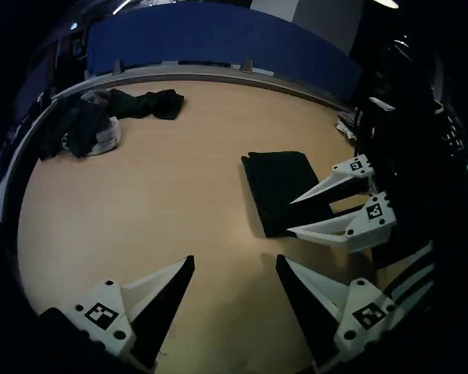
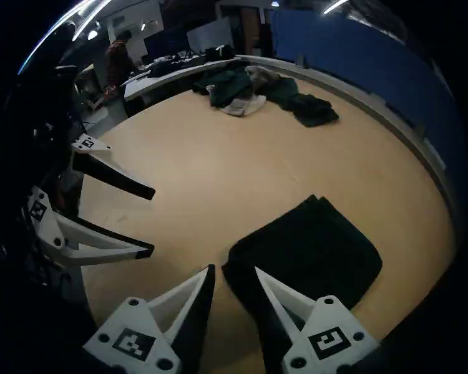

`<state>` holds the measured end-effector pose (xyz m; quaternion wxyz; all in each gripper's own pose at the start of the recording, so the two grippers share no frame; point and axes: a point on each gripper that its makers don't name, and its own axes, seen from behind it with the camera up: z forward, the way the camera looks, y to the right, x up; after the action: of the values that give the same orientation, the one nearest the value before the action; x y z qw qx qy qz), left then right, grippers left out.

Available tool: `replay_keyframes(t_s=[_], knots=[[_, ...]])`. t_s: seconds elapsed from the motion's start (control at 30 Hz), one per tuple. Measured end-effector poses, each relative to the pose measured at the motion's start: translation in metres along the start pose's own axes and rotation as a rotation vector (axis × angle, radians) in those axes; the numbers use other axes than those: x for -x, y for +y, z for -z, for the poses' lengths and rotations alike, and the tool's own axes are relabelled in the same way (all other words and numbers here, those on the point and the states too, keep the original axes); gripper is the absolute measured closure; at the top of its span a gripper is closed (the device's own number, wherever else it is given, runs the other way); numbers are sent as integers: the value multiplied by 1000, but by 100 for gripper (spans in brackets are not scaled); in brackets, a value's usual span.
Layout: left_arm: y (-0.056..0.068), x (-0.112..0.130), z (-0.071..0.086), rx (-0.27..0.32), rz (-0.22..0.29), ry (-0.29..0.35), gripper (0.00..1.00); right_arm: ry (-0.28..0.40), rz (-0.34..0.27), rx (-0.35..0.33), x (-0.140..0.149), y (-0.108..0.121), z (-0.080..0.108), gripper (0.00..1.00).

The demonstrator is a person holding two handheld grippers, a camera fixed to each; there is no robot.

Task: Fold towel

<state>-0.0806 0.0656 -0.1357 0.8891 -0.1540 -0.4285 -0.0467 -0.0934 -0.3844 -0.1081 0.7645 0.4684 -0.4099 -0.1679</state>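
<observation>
Right gripper (image 2: pixel 234 268), jaws parted, at towel (image 2: pixel 315 249) lying diagonally rightward.

A: Item, towel (image 2: pixel 309 249)?
B: Dark green, near black, plain.
A: Table (image 2: pixel 234 156)?
B: Light tan wood grain.
A: Left gripper (image 1: pixel 234 258), right gripper (image 2: pixel 234 268)?
B: White fingers (image 1: pixel 140 292), black inner faces, black-and-white square markers (image 2: pixel 133 344).
A: Cloth heap (image 2: pixel 259 90)?
B: Dark green, grey, off-white.
A: Partition (image 1: pixel 221 37)?
B: Plain blue
</observation>
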Motion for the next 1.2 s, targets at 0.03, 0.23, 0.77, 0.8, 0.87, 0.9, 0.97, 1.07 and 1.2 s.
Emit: replay_keyframes(t_s=[0.03,0.23,0.77,0.8,0.87,0.9,0.97,1.07,1.2], knots=[[0,0,0,0,0,0,3,2,0,-4,0,0,1,53],[-1,1,0,-3,2,0,3,18,4,8,2,4,9,22],[12,-4,-2,6,-9,0,3,33,-44,111,26,39,44,0],[12,-5,-2,7,-10,0,3,30,-49,117,28,41,46,0],[14,-5,-3,8,-13,-1,3,25,-57,129,34,45,49,0],[14,-4,-3,8,-14,-1,3,22,-61,135,37,47,51,0],[16,-4,-3,8,-16,-2,3,16,-70,147,42,52,54,0],[17,-4,-4,9,-17,-3,3,7,-81,157,50,57,58,0],[20,-5,-3,12,-17,-1,3,-8,-92,172,60,61,62,0]])
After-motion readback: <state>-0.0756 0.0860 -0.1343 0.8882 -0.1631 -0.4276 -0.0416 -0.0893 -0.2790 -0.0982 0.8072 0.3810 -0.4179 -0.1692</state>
